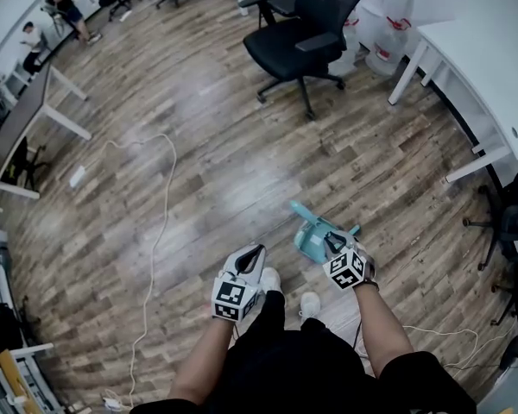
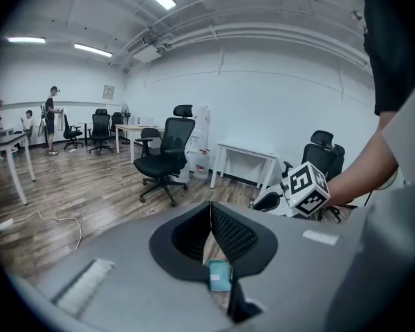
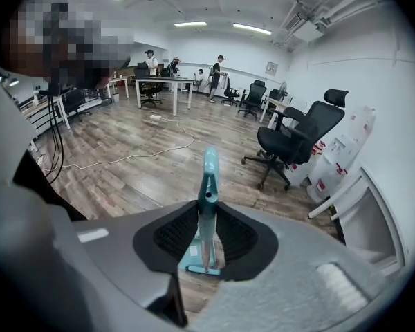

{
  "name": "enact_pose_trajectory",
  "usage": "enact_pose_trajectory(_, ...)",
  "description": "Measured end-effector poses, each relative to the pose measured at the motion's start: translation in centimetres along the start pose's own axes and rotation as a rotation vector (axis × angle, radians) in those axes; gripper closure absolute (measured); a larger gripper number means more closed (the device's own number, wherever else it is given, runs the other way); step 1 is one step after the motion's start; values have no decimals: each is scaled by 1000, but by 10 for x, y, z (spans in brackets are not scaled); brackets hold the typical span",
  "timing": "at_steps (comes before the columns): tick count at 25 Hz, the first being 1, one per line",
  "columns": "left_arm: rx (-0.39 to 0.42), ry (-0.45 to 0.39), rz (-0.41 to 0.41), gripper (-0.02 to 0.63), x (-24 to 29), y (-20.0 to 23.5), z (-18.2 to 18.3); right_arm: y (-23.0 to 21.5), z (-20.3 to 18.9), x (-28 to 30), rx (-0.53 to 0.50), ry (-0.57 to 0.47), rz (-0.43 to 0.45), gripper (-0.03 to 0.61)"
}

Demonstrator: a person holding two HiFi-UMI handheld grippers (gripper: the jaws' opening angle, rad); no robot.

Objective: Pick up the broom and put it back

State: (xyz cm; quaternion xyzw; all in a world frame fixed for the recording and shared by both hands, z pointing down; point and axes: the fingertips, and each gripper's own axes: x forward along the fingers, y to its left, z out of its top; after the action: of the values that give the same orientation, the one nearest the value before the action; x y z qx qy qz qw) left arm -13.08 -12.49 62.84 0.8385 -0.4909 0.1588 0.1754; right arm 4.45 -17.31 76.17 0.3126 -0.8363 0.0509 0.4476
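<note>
Floor (image 1: pixel 198 171) in the head view is bare wood, with a black chair (image 1: pixel 306 33) and a white table (image 1: pixel 483 67) well ahead. In the left gripper view, the left gripper (image 2: pixel 209 207) is pinched closed on nothing. In the right gripper view, the right gripper (image 3: pixel 207 232) squeezes the blue-green broom (image 3: pixel 209 171) by its handle, with the broom's head down near the floor.

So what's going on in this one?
A person stands on a wooden office floor with a gripper in each hand. The right gripper is shut on the handle of a teal broom, holding it just ahead of the person's feet. Whether its head is off the floor can't be told. The left gripper is shut and empty, alongside.
</note>
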Motion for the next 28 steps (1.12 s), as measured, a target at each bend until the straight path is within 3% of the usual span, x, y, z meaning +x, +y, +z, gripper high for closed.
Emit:
enact_pose_trajectory(15,-10,13,-1,594,-9,15,-9,-4,24,31,-39,-4,0,488)
enact_pose_trajectory(20,-1,13,-9,594,-6,17,-7,-6,25,32,-7,-15,-12,478)
enact_pose_trajectory(28,0,-18,-38,594,-2,10,6,-2,35,0,-11,-86,13,456)
